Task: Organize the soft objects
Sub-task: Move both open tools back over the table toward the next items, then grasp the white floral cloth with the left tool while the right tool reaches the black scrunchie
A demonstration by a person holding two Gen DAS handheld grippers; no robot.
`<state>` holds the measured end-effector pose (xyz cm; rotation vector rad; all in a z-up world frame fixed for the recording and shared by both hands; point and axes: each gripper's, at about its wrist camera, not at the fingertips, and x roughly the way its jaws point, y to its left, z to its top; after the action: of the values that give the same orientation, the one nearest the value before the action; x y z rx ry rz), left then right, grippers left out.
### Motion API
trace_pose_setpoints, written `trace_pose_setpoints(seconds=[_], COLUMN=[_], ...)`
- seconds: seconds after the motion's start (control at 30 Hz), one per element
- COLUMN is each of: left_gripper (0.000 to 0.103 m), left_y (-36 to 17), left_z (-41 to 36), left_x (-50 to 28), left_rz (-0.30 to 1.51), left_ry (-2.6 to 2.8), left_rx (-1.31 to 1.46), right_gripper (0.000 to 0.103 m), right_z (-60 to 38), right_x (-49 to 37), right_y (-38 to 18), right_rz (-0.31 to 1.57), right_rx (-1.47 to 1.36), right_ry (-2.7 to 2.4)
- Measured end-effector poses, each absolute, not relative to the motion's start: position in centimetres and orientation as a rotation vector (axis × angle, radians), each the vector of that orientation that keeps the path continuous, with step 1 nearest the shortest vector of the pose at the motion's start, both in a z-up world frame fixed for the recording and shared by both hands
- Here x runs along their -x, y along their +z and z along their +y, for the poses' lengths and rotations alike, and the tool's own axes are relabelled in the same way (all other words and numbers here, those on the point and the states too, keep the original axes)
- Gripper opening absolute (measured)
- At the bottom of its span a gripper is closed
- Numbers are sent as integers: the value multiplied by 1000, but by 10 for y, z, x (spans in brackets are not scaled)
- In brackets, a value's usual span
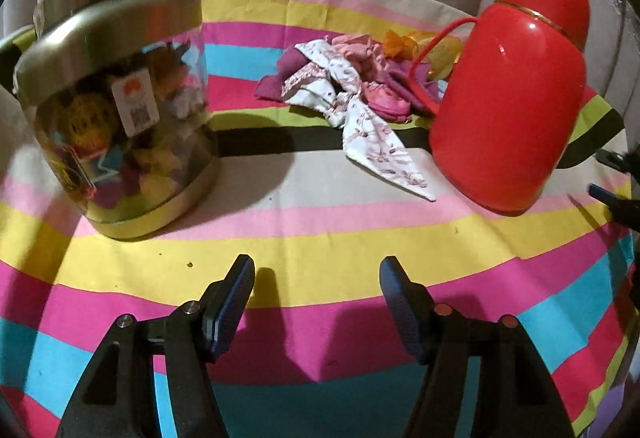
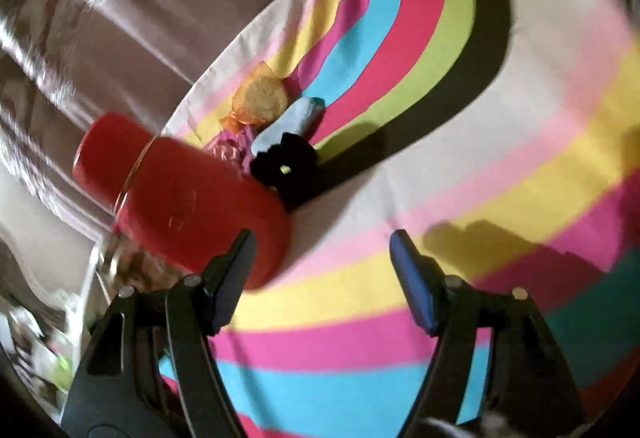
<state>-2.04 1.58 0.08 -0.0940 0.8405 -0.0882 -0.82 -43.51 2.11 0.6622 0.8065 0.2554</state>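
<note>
1. Striped cloth (image 1: pixel 320 246) covering the counter; lying on it toward the far edge, one heap of soft fabric pieces (image 1: pixel 352 77), between the clear canister (image 1: pixel 120 117) and the red flask (image 1: pixel 512 85).
2. Judging the heap as light, limp and easily compressed; likely draping and trailing when lifted, so pinching a bunched fold near the middle rather than the loose printed tail (image 1: pixel 384 149) reaching toward the near side.
3. Counting in the left wrist view: one canister with a metal-coloured lid, already holding mixed colourful items; one flask with a looped cord handle (image 1: pixel 424 69), touching the heap; several fabric pieces, exact number impossible to tell from the tangle.
4. Counting in the blurred right wrist view: one black scrunchie (image 2: pixel 286 161), one pale blue soft piece (image 2: pixel 288 123), one orange-wrapped round item (image 2: pixel 260 97), one pink crumpled piece (image 2: pixel 230 147), all huddled just beside the flask.
5. Hovering over the stripes, well short of the heap: left gripper (image 1: pixel 316 294) released, jaws spread and holding nothing.
6. Hanging near the flask base: right gripper (image 2: pixel 322 262) likewise spread and empty.
</note>
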Motion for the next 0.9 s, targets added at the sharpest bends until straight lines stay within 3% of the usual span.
trace_pose_setpoints(seconds=[0.13,0.47,0.7,0.73,0.77,0.8,0.9], left_gripper=[67,88,89,89,90,90,90], left_y=[-4,-6,-6,-6,-6,-6,-6], left_z=[19,2,3,2,2,2,3], left_x=[16,11,11,11,11,11,10], left_rz=[864,896,897,898,898,899,900], left_ry=[-117,-135,-140,-138,-138,-140,-143], left_rx=[131,36,37,33,30,28,39], right_gripper=[72,72,71,57,25,17,14], right_z=[-424,-404,-378,-377,-376,-376,-395], right_x=[-37,-116,-136,-136,-134,-131,-110], right_y=[5,-12,-16,-17,-16,-15,0], right_rz=[845,911,936,937,935,935,828], right_rx=[-710,-791,-719,-713,-701,-682,-706], right_ry=[277,314,356,368,387,386,375])
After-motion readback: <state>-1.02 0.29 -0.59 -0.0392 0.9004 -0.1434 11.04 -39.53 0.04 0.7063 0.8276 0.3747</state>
